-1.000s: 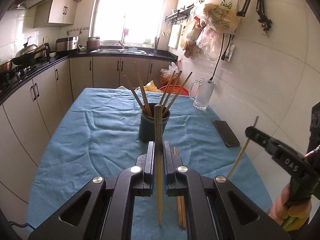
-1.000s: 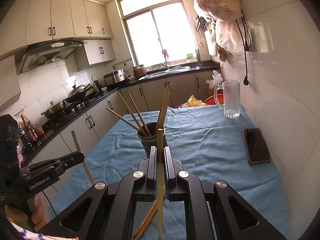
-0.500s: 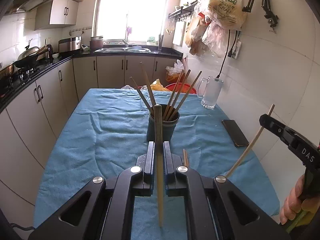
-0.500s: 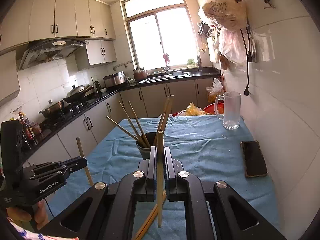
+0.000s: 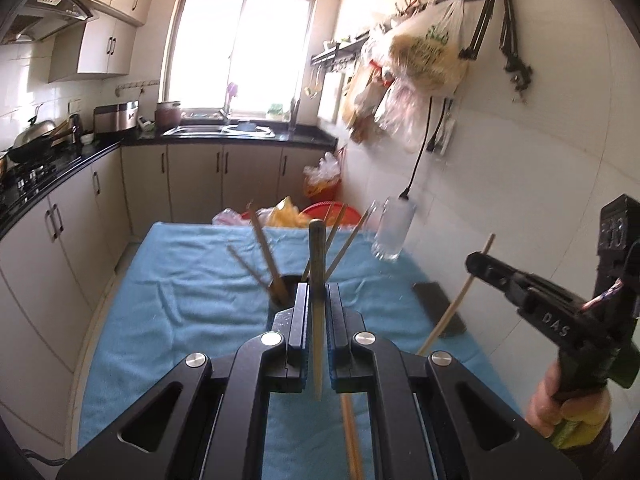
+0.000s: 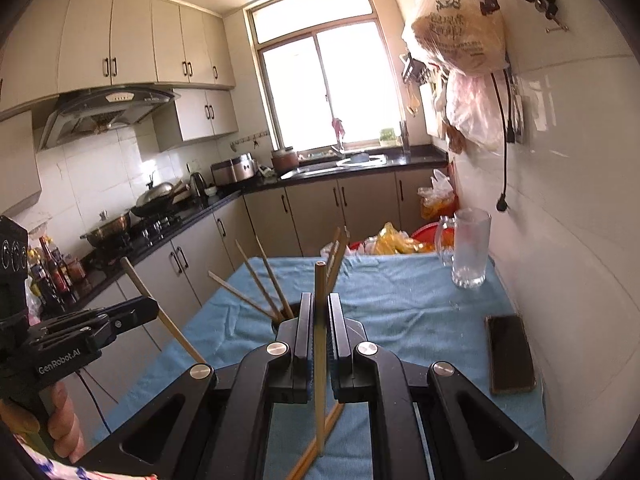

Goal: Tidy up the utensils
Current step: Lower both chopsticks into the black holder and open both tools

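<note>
A dark utensil cup (image 5: 286, 288) (image 6: 288, 314) with several wooden chopsticks (image 5: 262, 248) (image 6: 256, 280) leaning out stands mid-table, mostly hidden behind my jaws. My left gripper (image 5: 318, 296) is shut on one upright chopstick (image 5: 316, 280), held above the cup. My right gripper (image 6: 319, 308) is shut on another upright chopstick (image 6: 320, 340), also above the cup. Each gripper shows in the other's view, the right (image 5: 476, 262) and the left (image 6: 148, 306). Loose chopsticks (image 5: 352, 436) (image 6: 320, 440) lie on the blue cloth (image 5: 180, 300) below.
A glass mug (image 6: 468, 252) (image 5: 394, 232) stands at the far right of the table. A black phone (image 6: 510, 354) (image 5: 438, 306) lies by the right wall. Plastic bags (image 5: 420, 60) hang from wall hooks. Cabinets and a stove counter (image 6: 132, 236) run along the left.
Both grippers have risen and tilted up with their chopsticks, closing in over the cup. The cup now sits lower in both views, behind the jaws.
</note>
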A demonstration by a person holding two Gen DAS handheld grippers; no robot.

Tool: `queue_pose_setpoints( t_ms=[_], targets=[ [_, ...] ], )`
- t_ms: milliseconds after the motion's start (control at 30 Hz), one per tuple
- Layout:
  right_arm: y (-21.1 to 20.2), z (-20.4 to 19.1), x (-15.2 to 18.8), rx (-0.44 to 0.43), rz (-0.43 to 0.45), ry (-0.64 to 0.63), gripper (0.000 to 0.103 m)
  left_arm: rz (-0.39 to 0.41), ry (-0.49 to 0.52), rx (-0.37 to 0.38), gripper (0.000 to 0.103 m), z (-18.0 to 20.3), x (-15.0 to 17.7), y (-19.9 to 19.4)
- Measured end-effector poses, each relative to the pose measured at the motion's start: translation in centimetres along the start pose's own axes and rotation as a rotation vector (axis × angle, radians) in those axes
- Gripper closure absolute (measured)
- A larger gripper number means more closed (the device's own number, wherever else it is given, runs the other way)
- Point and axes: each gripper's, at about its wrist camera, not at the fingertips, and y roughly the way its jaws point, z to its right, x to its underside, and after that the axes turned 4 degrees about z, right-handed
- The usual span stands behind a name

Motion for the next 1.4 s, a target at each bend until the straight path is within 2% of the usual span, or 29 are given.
queue_pose_setpoints(
  t_ms=[167,400,633,800,967,1300,1367,1400],
  targets=[
    [1.0,0.0,-2.9,-0.018,0.038,0.007,0.097,0.038,0.007,0.021,0.096,0.6,-3.0,0.4],
    [3.6,-0.8,-6.9,-0.038,0.095,0.005,0.097,0.146,0.033,-0.033,0.096,1.0,-7.0,2.0],
    [8.4,-1.4,-8.7,-0.028,0.105,0.003,0.097,0.136,0.021,-0.085,0.096,0.1,-8.9,7.1],
    [11.8,-0.6,-8.0,-0.024,0.081,0.038,0.097,0.094,0.000,-0.098,0.096,-1.1,-8.4,10.4],
    [14.4,0.7,-6.2,-0.021,0.020,0.072,0.097,0.031,-0.008,-0.106,0.096,-2.0,-7.0,12.9],
    [17.3,1.7,-3.0,-0.043,-0.076,0.107,0.096,0.010,-0.018,-0.105,0.096,-2.2,-5.8,12.7],
    [17.3,1.9,-2.9,-0.051,-0.080,0.129,0.087,0.015,-0.020,-0.101,0.094,-2.1,-5.7,12.1],
    [17.4,2.1,-2.9,-0.051,-0.081,0.136,0.083,0.019,-0.018,-0.099,0.089,-2.0,-5.7,11.7]
  ],
)
